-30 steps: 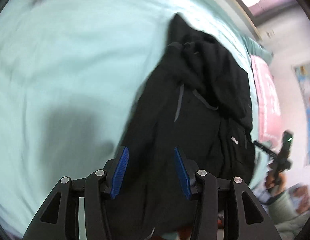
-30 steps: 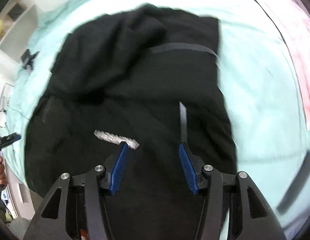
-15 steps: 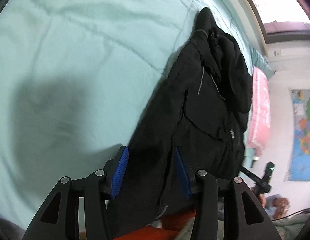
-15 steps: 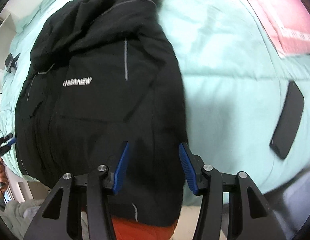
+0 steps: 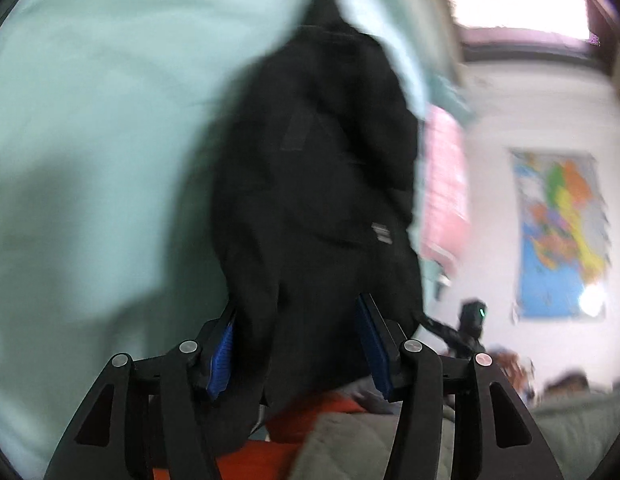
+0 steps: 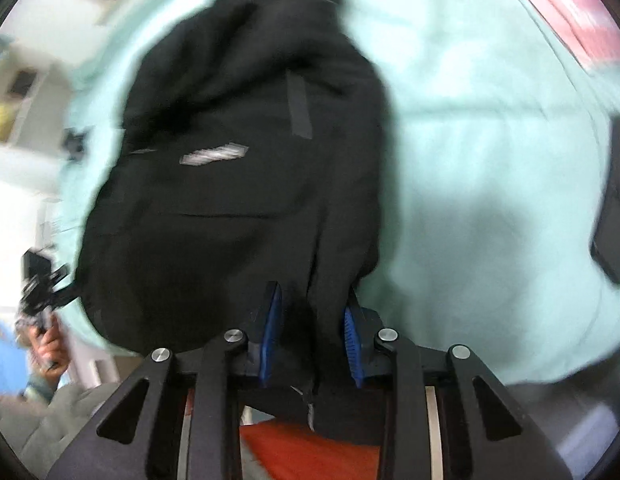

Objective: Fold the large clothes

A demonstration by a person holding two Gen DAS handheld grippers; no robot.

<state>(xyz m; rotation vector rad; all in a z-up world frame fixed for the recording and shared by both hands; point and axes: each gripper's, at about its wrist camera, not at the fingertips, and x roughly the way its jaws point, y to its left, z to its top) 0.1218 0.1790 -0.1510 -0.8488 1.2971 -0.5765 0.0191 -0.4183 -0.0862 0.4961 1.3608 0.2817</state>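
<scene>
A large black hooded jacket (image 5: 317, 184) lies on a mint-green bedcover (image 5: 90, 140), its hood end far from me. In the left wrist view its near hem bunches between the blue pads of my left gripper (image 5: 298, 352), whose jaws stand wide. In the right wrist view the jacket (image 6: 238, 160), with a white logo, fills the middle, and my right gripper (image 6: 311, 336) has narrowed its jaws on the near hem. Both views are blurred by motion.
A black phone (image 6: 613, 208) lies on the bedcover at the right. A pink sheet (image 5: 445, 184) lies past the jacket. A map poster (image 5: 561, 232) hangs on the wall. An orange bed edge (image 6: 310, 452) shows below the grippers.
Both grippers have dropped onto the jacket's near hem, which now sits between their pads. The right jaws have narrowed on the cloth. The left jaws remain wide.
</scene>
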